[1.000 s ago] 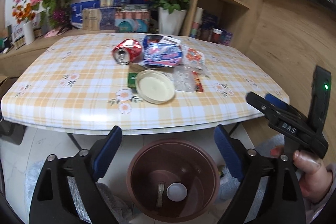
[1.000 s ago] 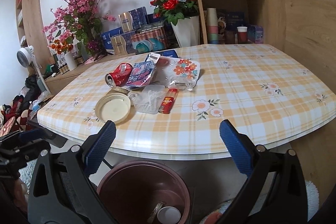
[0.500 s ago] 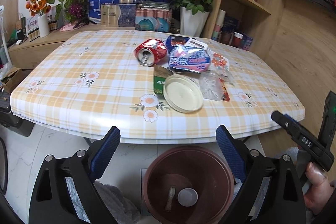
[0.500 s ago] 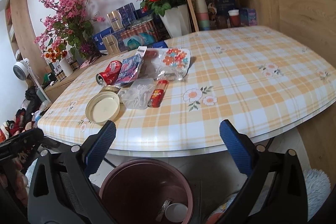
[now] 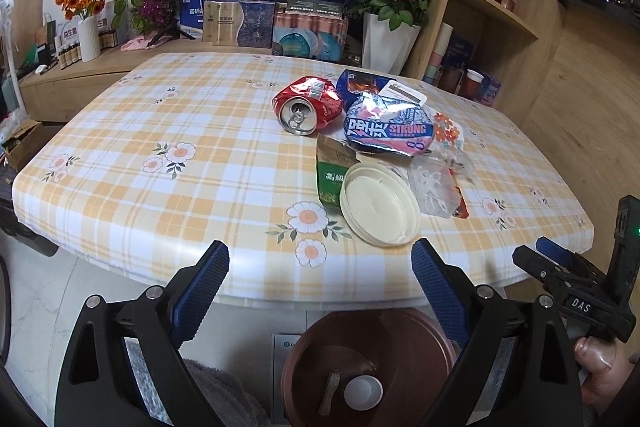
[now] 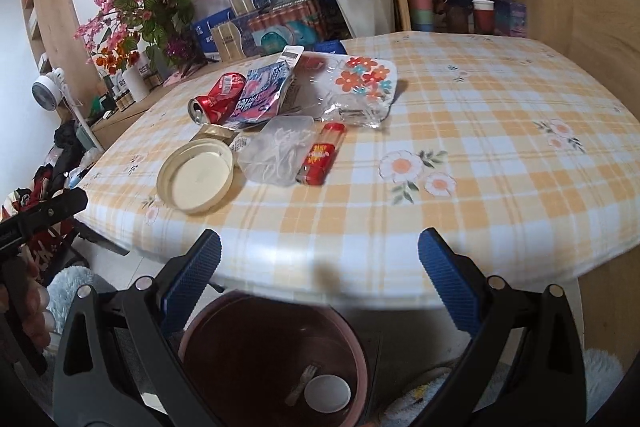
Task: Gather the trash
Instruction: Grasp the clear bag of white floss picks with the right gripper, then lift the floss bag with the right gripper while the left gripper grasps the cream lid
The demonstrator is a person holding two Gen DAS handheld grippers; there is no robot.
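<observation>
Both our grippers, left and right, have risen toward the tabletop's near edge, jaws spread wide and empty above the brown bin. Trash lies clustered mid-tabletop, the round lid nearest that edge, likely first.

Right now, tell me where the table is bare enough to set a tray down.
Bare cloth lies left of the crushed can and cream lid, out to the table edge, and right of the red packet and floral bag. The litter crowds the middle.
</observation>
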